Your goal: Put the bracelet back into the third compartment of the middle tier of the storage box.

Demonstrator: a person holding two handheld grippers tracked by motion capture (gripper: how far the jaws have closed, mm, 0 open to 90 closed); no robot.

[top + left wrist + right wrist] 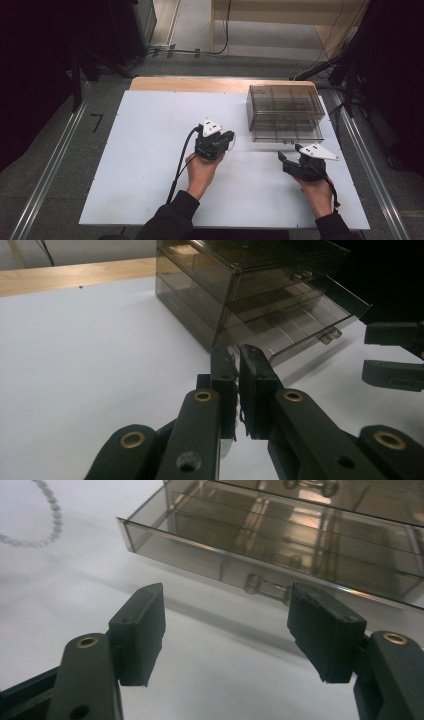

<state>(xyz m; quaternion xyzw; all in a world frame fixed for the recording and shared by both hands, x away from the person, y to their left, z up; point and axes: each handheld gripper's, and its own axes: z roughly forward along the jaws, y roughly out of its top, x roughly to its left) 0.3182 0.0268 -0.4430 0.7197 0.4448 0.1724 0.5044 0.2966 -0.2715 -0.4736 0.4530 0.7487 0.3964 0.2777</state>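
Both grippers hovered over the white table (150, 150). Left gripper (239, 352) had its jaws pressed together, with nothing visible between them. Right gripper (226, 625) stood spread, empty, facing the smoky clear drawer box (285, 112). This box sat at the far right of the table, its long axis running left to right, and its lowest drawer (260, 555) was pulled out toward the person. A bead chain (37, 517) lay just left of it. Wide bare surface remained to the left. Dark floor surrounded the table.
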